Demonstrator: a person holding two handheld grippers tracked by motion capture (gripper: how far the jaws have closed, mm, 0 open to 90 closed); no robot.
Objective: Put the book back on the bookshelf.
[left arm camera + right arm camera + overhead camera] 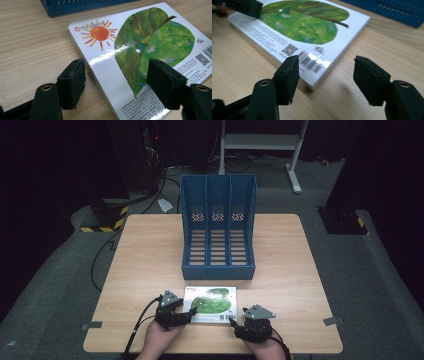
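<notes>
A white book [212,304] with a green leaf and an orange sun on its cover lies flat near the table's front edge. My left gripper [189,313] is at the book's left side. In the left gripper view it [117,67] stands open, one jaw over the bare table and the other over the cover [150,42]. My right gripper [235,323] is at the book's front right corner. In the right gripper view it [327,62] is open around the barcode corner of the book [302,27]. Neither grips anything.
A blue three-slot file rack [218,227] stands on the wooden table [145,250] just behind the book, its open side facing me. Grey tape marks [332,321] sit near the front corners. A white metal frame [260,142] and cables are on the floor behind.
</notes>
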